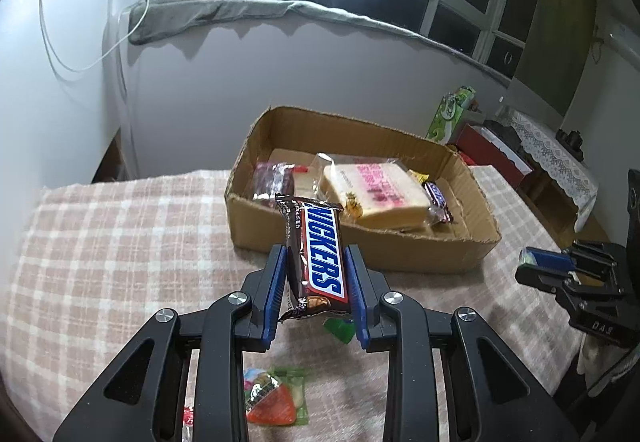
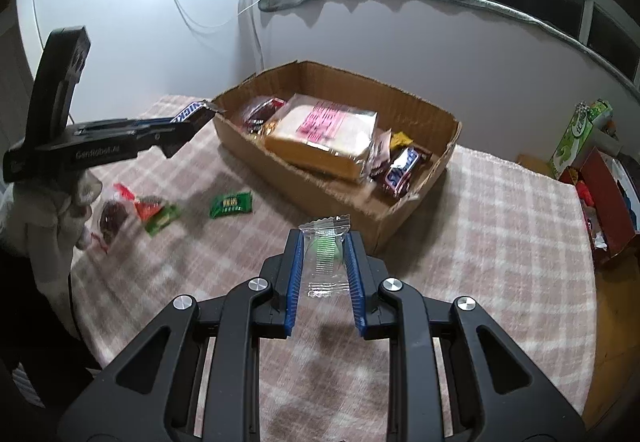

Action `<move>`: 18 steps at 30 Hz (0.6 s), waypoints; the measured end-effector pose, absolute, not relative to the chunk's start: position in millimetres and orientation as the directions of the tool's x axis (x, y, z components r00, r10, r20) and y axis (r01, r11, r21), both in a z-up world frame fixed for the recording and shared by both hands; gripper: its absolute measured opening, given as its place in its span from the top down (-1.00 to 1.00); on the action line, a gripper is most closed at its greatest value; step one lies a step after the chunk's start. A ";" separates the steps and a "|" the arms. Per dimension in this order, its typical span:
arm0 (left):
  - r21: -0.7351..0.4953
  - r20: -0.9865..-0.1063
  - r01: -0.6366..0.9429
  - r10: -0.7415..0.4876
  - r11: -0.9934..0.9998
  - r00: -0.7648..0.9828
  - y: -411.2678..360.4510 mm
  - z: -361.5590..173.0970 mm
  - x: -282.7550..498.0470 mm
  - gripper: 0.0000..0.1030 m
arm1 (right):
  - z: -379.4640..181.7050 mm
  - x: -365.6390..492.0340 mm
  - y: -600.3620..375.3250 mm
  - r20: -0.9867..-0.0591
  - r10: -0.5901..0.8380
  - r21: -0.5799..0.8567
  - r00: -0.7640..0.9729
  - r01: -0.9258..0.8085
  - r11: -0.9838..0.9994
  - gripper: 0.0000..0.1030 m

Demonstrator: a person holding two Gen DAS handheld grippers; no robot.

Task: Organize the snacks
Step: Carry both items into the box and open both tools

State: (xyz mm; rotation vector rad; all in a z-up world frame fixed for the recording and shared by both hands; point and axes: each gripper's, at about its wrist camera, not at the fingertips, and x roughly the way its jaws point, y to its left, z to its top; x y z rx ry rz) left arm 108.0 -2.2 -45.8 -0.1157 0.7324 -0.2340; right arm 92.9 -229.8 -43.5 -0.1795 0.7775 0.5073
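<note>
My left gripper (image 1: 316, 266) is shut on a Snickers bar (image 1: 318, 258) and holds it above the checked cloth, just short of the cardboard box (image 1: 360, 246). It also shows in the right wrist view (image 2: 188, 122) at the box's left corner. My right gripper (image 2: 324, 254) is shut on a small clear packet with a green sweet (image 2: 325, 258), near the box's front wall (image 2: 320, 182). The box holds wrapped bread (image 1: 380, 194), another Snickers (image 2: 402, 166) and other packets. Loose sweets lie on the cloth: a green one (image 2: 232, 205) and red-green ones (image 2: 154, 212).
The table has a pink checked cloth (image 1: 120, 242). A white wall stands behind the box. To the right are a red box (image 2: 608, 202) and a green carton (image 2: 576, 134). A strawberry packet (image 1: 276, 398) lies under my left gripper.
</note>
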 end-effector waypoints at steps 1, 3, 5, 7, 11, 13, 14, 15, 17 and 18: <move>-0.184 -0.644 0.171 -0.250 0.968 0.723 -3.6 -43.9 108.5 0.46 | -42.1 94.7 -229.8 -0.708 0.370 0.031 0.602 -0.497 0.867 0.57; -0.181 -0.636 0.172 -0.249 0.968 0.730 -5.0 -40.5 109.2 0.46 | -38.7 99.8 -229.3 -0.706 0.370 0.032 0.604 -0.494 0.869 0.57; -0.175 -0.628 0.176 -0.248 0.969 0.738 -7.1 -35.7 110.9 0.46 | -35.2 104.5 -227.9 -0.703 0.367 0.026 0.609 -0.493 0.869 0.57; -0.176 -0.621 0.178 -0.249 0.968 0.743 -8.6 -31.8 113.6 0.46 | -31.4 110.8 -226.0 -0.701 0.361 0.020 0.614 -0.489 0.872 0.57; -0.171 -0.607 0.179 -0.247 0.969 0.755 -11.5 -23.7 121.3 0.46 | -24.3 122.6 -222.6 -0.696 0.351 0.011 0.627 -0.480 0.877 0.57; -0.167 -0.605 0.178 -0.244 0.970 0.758 -13.5 -20.9 125.0 0.46 | -20.0 130.6 -220.1 -0.693 0.347 0.007 0.632 -0.474 0.880 0.57; -0.165 -0.605 0.179 -0.243 0.970 0.758 -14.2 -20.0 127.1 0.46 | -18.1 134.3 -219.5 -0.692 0.344 0.006 0.635 -0.471 0.882 0.57; -0.161 -0.605 0.178 -0.240 0.971 0.759 -14.9 -18.7 129.8 0.46 | -16.5 137.3 -218.7 -0.691 0.341 0.005 0.638 -0.468 0.884 0.57; -0.161 -0.603 0.174 -0.236 0.972 0.762 -15.2 -16.1 134.7 0.46 | -13.1 145.3 -217.2 -0.689 0.337 0.005 0.642 -0.460 0.888 0.57; -0.161 -0.601 0.173 -0.236 0.972 0.763 -15.0 -15.3 136.5 0.46 | -11.8 148.7 -216.7 -0.688 0.336 0.006 0.643 -0.458 0.889 0.57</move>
